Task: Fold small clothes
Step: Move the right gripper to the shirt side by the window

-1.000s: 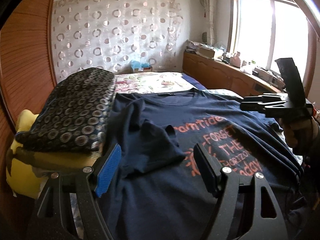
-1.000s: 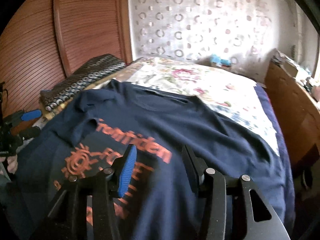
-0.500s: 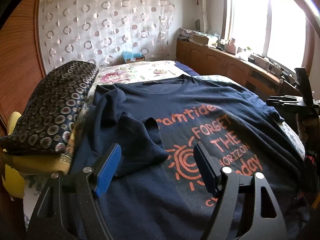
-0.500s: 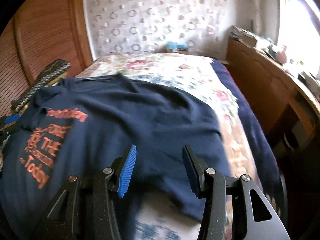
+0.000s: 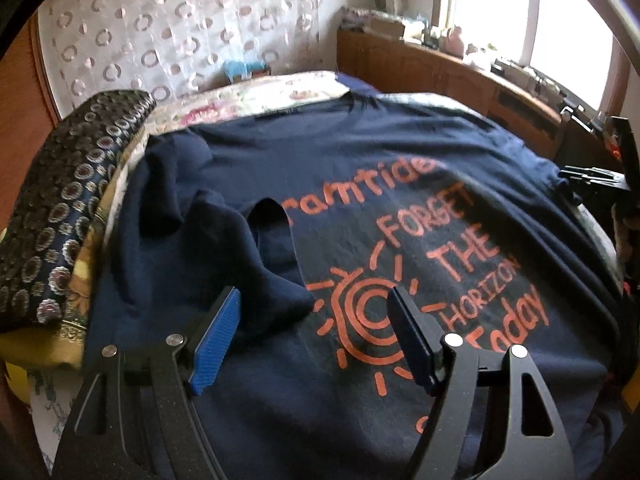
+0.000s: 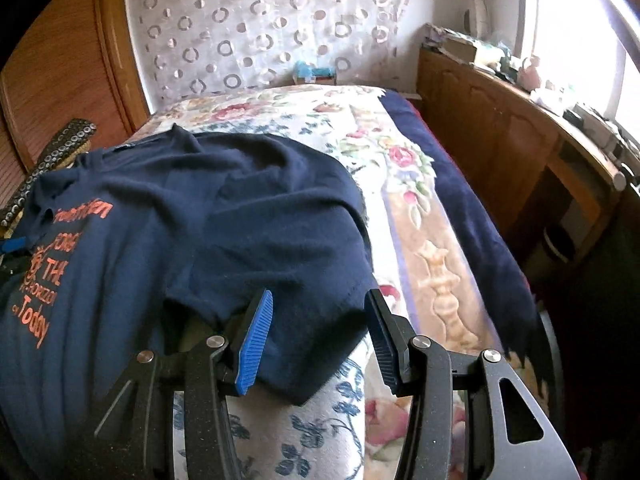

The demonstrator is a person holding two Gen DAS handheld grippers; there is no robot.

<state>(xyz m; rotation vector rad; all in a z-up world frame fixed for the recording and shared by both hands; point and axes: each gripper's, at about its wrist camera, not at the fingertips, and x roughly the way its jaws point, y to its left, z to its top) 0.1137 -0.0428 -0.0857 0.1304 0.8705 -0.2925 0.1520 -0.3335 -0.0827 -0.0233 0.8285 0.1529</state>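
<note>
The right gripper [image 6: 318, 336] has swung to the shirt's [image 6: 224, 216] sleeve [image 6: 304, 320] at the bed's [image 6: 436, 280] right edge (jaws spread, empty). The left gripper [image 5: 316, 340] still hovers released, so the sleeve fold looks next.

A: Where does the T-shirt [image 5: 400, 184] lie?
B: Spread on the bed [image 6: 436, 264], directly ahead of and beneath the left tongs [image 5: 316, 340]. One sleeve [image 5: 256, 256] is folded inward over the shirt front, just ahead of the left tongs' left finger.

A: Left of the left tongs?
B: A stack of folded bedding [image 5: 68, 208] on the bed, beside the shirt's edge.

A: Right tongs [image 6: 320, 336]?
B: At the shirt's other sleeve [image 6: 304, 288], whose hem lies between the spread fingers. Bare bed cover beneath and to the right.

A: Beyond?
B: A curtain [image 6: 260, 32] behind the bed; a cabinet [image 6: 520, 152] far right of the right tongs.
</note>
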